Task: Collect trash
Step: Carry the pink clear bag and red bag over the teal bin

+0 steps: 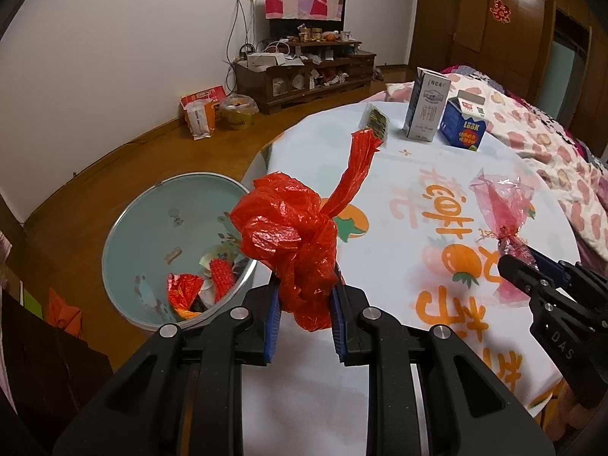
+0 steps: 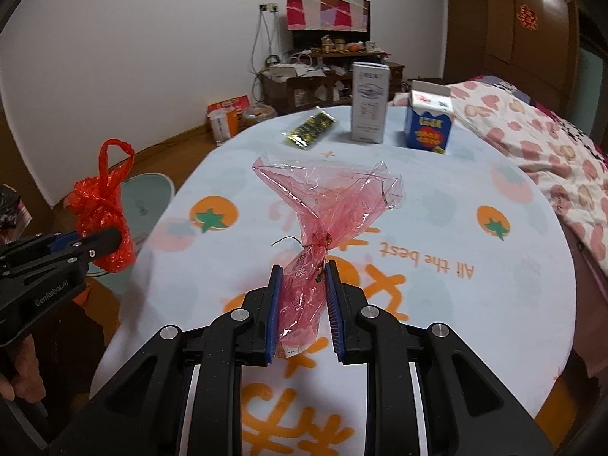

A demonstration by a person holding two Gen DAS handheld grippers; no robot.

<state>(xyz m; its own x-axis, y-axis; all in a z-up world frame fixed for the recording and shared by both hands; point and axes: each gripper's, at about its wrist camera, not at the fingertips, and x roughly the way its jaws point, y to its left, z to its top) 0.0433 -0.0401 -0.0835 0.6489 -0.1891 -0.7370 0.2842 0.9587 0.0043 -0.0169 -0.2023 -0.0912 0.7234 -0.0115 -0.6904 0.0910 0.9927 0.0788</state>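
In the left wrist view, the left tongs (image 1: 306, 306) grip a red bag (image 1: 288, 235), knotted and crumpled, at its lower end. It hangs over the surface (image 1: 380, 174) edge, near the bin (image 1: 125, 235) on the floor. The bag looks light and soft, so the knot gives the safest hold.

In the right wrist view, the right tongs (image 2: 304, 300) are closed on a pink wrapper (image 2: 326, 197) above the surface. It seems thin and slippery. Cartons (image 2: 370, 102) stand far off, so room is free.

Red bag (image 1: 292, 243) knotted, held aloft; pink cellophane (image 2: 323, 205) (crumpled, tied) likewise.
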